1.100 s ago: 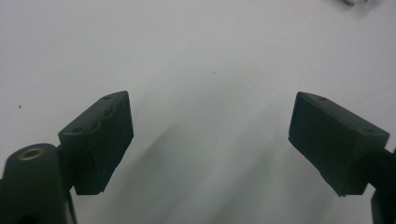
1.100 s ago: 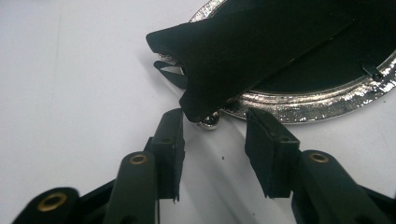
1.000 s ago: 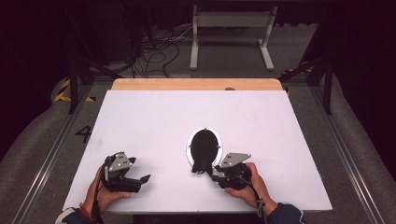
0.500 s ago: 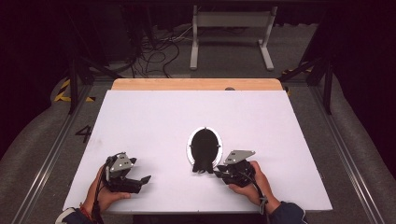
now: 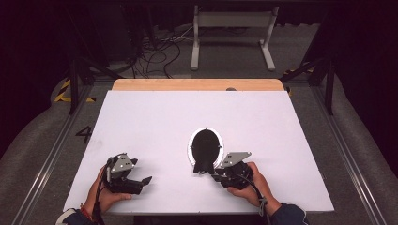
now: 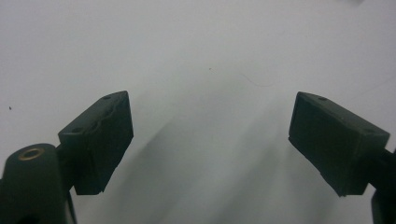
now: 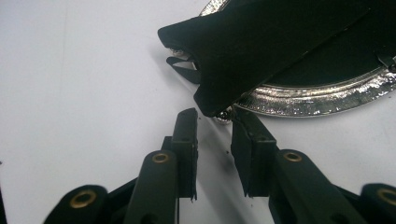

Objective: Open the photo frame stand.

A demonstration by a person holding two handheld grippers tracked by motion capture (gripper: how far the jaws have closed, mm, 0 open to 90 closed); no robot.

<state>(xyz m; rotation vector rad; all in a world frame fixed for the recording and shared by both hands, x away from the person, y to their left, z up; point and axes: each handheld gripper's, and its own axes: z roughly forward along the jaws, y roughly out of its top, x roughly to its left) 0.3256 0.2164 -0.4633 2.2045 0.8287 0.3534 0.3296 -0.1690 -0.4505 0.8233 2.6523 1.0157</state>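
Bright table, dark surroundings, soft shadows

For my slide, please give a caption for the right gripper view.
Right gripper, jaws narrowly apart, at the near corner of a black pouch lying on an oval silver tray.

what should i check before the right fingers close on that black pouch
1. Black pouch lies on the silver tray: ok.
2. Right gripper at the pouch's near corner, fingers narrowed, a gap left: ok.
3. Pouch edge between the fingers: not ok, it sits just beyond the tips.
4. Small metal bead at the tips, risk of pinching it: cannot tell.
5. Left gripper open over the bare table, away from the tray: ok.
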